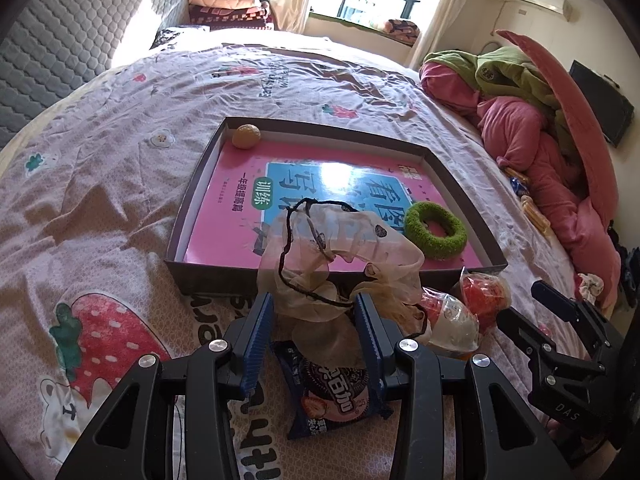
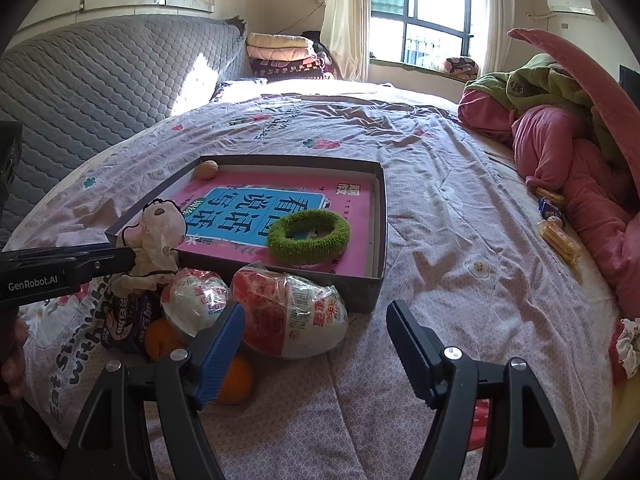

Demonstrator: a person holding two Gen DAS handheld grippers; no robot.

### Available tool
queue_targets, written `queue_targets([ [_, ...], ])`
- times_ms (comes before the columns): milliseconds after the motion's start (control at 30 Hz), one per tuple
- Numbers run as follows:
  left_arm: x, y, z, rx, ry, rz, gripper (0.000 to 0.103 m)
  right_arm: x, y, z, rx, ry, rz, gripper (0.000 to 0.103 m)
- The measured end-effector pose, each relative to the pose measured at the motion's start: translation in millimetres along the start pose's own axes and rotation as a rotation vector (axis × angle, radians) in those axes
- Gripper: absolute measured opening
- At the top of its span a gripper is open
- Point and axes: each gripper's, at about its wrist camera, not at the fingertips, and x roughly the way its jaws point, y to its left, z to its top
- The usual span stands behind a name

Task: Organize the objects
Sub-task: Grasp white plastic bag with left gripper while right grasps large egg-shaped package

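My left gripper (image 1: 316, 312) is shut on a sheer beige scrunchie with black trim (image 1: 340, 256), held just above the near wall of a shallow dark box (image 1: 208, 268); it also shows in the right wrist view (image 2: 154, 236). The box holds a pink book (image 1: 232, 208), a green fuzzy ring (image 1: 435, 230) and a walnut (image 1: 246, 136). My right gripper (image 2: 316, 332) is open and empty, low over the bed, beside a wrapped red-and-white egg toy (image 2: 292, 316). A dark cookie packet (image 1: 332, 396) lies under the left gripper.
A second wrapped egg toy (image 2: 196, 300) and two oranges (image 2: 236, 380) lie near the front of the box. Snack packets (image 2: 558, 232) lie by the pink and green bedding (image 2: 568, 148) at right. A floral scrunchie (image 2: 628, 348) lies at the bed's right edge.
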Motion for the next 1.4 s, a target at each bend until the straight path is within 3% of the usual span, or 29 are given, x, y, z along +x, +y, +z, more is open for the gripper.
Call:
queue_targets([
  [933,39,9,6,-0.073,0.048,-0.106,0.043,43,-9,0,0.097,0.128,0.135,0.074],
  [1000,40,9,6,-0.079,0.05,-0.114,0.042,44,-8,0,0.101,0.13,0.154,0.067],
  [1400,34,10,5,-0.087,0.034,-0.165,0.015,30,-6,1,0.078,0.069,0.149,0.066],
])
